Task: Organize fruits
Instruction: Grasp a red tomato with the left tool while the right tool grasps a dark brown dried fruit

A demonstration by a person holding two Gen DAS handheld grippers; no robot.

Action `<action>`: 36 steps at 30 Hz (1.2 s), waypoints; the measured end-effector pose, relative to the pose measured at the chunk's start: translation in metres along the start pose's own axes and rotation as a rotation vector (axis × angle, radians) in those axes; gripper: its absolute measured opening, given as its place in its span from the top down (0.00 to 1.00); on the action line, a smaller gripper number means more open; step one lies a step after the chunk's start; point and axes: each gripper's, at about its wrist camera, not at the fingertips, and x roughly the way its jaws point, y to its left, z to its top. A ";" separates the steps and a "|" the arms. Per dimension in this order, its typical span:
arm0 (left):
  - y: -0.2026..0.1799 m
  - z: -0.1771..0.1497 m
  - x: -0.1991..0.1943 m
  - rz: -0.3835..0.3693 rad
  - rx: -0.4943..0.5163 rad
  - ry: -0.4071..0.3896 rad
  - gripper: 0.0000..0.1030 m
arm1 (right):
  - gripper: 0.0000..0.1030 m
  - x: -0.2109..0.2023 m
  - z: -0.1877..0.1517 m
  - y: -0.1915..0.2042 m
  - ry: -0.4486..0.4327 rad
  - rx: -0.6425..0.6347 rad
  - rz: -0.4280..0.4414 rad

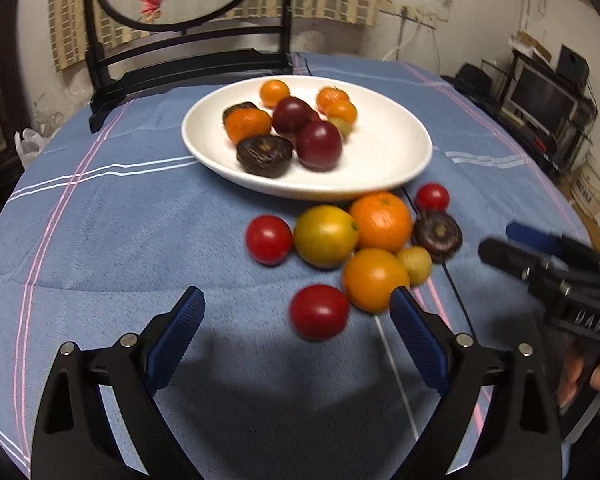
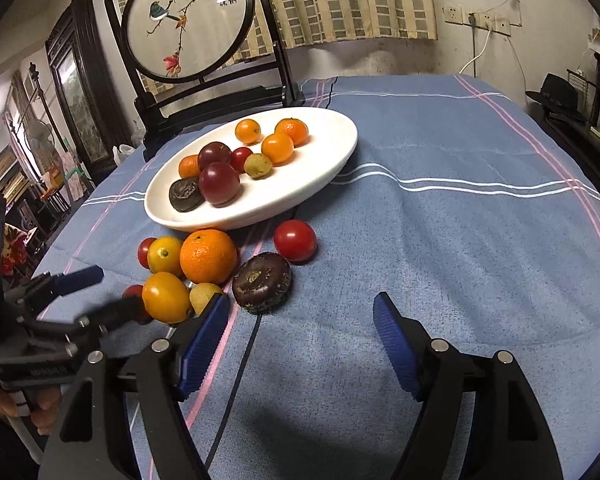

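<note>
A white plate [image 2: 340,148] near the table's [image 2: 460,240] far edge holds oranges, plums [image 2: 219,182] and a dark mangosteen [image 2: 186,195]. Loose fruit [image 1: 382,221] clusters on the cloth against its near rim. A framed screen [image 2: 188,20] stands behind. The left gripper [image 1: 296,312] is spread around a red tomato [image 1: 319,311]; the right gripper [image 2: 300,316] is spread, empty, beside another mangosteen [image 2: 262,282].

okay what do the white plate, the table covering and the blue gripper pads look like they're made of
White plate: likely glazed ceramic, smooth and slightly glossy, though it could be melamine. Table covering: woven cloth, matte blue with a fuzzy nap and stripes. Gripper pads: probably rubber or soft plastic, matte blue with fine ridges.
</note>
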 end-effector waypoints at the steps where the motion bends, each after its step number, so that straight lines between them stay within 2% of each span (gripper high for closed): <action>1: -0.002 -0.002 0.000 0.007 0.017 0.003 0.11 | 0.26 -0.001 0.000 0.001 -0.004 -0.003 0.003; 4: -0.004 -0.008 0.000 0.028 0.047 0.011 0.12 | 0.24 -0.005 0.000 0.004 -0.014 -0.019 0.005; 9: -0.004 -0.010 0.013 0.034 0.046 0.064 0.36 | 0.23 -0.007 0.000 0.009 -0.021 -0.050 0.002; 13: -0.007 -0.006 0.018 0.029 0.064 0.053 0.45 | 0.23 -0.008 0.000 0.010 -0.017 -0.057 0.002; 16: -0.013 -0.004 0.018 -0.015 0.106 0.047 0.67 | 0.23 -0.007 -0.001 0.009 -0.011 -0.054 -0.001; 17: -0.015 -0.004 0.018 -0.017 0.113 0.043 0.70 | 0.23 -0.006 -0.001 0.009 -0.008 -0.053 -0.003; 19: -0.015 -0.005 0.017 -0.011 0.103 0.030 0.70 | 0.23 -0.005 -0.002 0.009 -0.005 -0.054 -0.006; 27: -0.003 -0.003 -0.005 -0.071 0.058 -0.052 0.70 | 0.23 0.005 -0.006 0.019 0.034 -0.112 -0.020; 32: 0.006 -0.001 -0.004 -0.087 0.046 -0.042 0.70 | 0.23 0.012 -0.005 0.015 0.064 -0.096 -0.083; 33: 0.006 -0.001 -0.006 -0.087 0.047 -0.045 0.70 | 0.23 0.014 -0.005 0.015 0.082 -0.098 -0.123; 36: 0.008 -0.001 -0.008 -0.103 0.030 -0.044 0.70 | 0.23 0.025 -0.008 0.022 0.135 -0.173 -0.176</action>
